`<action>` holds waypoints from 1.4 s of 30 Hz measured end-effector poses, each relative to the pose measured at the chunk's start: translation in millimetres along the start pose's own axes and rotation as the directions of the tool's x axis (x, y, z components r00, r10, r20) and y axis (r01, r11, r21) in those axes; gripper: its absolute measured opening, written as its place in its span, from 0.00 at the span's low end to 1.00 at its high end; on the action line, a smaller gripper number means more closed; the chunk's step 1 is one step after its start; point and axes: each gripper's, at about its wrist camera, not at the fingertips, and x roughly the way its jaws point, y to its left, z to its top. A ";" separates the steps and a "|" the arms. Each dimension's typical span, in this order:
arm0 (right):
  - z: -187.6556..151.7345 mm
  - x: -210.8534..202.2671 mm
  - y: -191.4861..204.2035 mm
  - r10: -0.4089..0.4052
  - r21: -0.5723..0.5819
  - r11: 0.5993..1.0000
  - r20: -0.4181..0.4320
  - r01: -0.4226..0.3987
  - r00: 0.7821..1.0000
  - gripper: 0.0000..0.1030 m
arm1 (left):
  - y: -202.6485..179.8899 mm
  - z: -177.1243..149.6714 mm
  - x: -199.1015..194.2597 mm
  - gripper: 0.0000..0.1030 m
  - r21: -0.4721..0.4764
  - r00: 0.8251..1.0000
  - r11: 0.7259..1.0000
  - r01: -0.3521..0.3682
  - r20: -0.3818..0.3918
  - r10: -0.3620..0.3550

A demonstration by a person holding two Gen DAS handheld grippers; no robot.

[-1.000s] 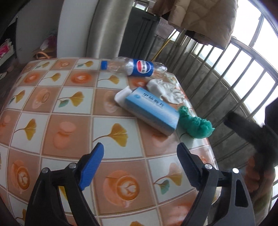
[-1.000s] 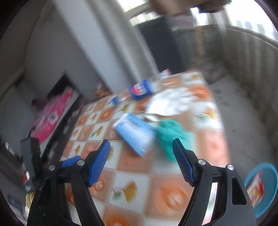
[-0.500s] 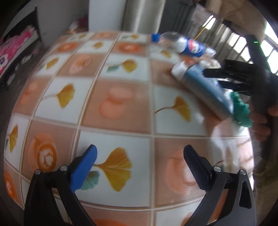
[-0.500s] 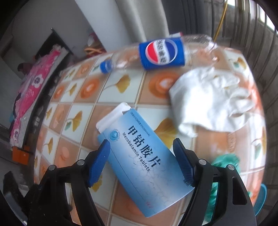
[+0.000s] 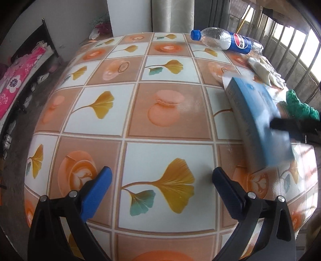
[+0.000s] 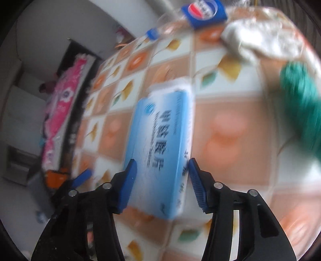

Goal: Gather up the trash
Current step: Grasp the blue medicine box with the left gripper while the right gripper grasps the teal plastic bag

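Note:
A blue medicine box (image 5: 258, 120) lies at the table's right side. My right gripper (image 6: 161, 176) has closed on its near end, one blue pad on each side of the box (image 6: 160, 130); this view is blurred. My left gripper (image 5: 160, 190) is open and empty over the front middle of the table. An empty Pepsi bottle (image 5: 224, 40) lies at the far right edge, also in the right wrist view (image 6: 192, 14). A crumpled white glove (image 5: 264, 70) and a green net scrubber (image 5: 301, 106) lie beyond the box.
The table has a tiled cloth with leaf prints (image 5: 140, 112). A window railing (image 5: 297, 50) runs along the right. A bed with pink bedding (image 5: 14, 84) stands at the left. A grey curtain (image 5: 172, 16) hangs behind the table.
My right gripper has moved down onto the blue box and narrowed around its near end. My left gripper has swung left and lower over the table's front.

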 end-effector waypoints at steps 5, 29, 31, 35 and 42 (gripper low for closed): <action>-23.0 -64.3 5.4 -0.057 -0.074 0.994 0.216 0.074 0.975 0.53 | -0.7 -2.8 -1.6 0.95 0.009 0.999 1.000 0.001 0.033 -0.002; -2.3 -115.6 -68.5 -0.377 0.000 0.915 0.355 0.403 0.856 0.41 | 0.0 5.7 -44.8 0.95 0.072 0.944 0.978 0.197 0.254 -0.209; -1.4 -125.2 -68.6 -0.350 0.003 0.926 0.386 0.378 0.854 0.54 | -11.6 18.6 -48.7 0.95 0.098 0.924 0.956 0.278 0.243 -0.294; 12.6 -121.6 -72.2 -0.351 0.002 0.924 0.403 0.383 0.845 0.64 | -55.0 44.4 -31.0 0.95 0.145 0.911 0.916 0.373 0.130 -0.391; 41.4 -86.0 -79.0 -0.280 -0.042 0.950 0.331 0.310 0.901 0.70 | -108.5 62.9 10.0 0.95 0.191 0.941 0.925 0.327 0.029 -0.339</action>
